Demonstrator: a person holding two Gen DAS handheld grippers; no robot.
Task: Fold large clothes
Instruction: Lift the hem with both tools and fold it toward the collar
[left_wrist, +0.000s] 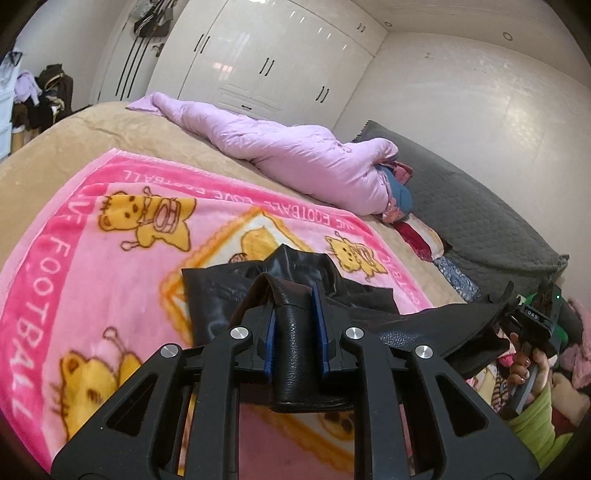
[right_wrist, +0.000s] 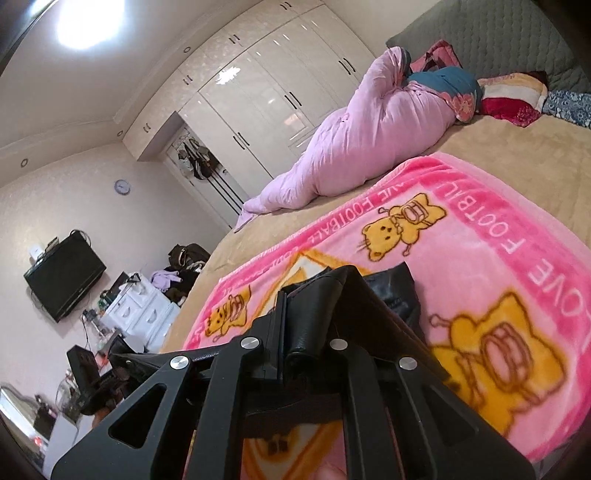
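From the left wrist we see the left gripper (left_wrist: 295, 295) pinching a fold of the black garment (left_wrist: 295, 354) over the pink blanket (left_wrist: 92, 266), which reads "FOOTBALL" and "LOVE FOOTBALL". At the right edge the right gripper (left_wrist: 535, 317), marked "DAS", is half hidden by the garment.

From the right wrist, the right gripper (right_wrist: 317, 306) has its fingers pressed on another fold of the garment (right_wrist: 310, 325). The blanket (right_wrist: 498, 236) reads "LOVE FOOTBALL"; the garment's far end is cut off.
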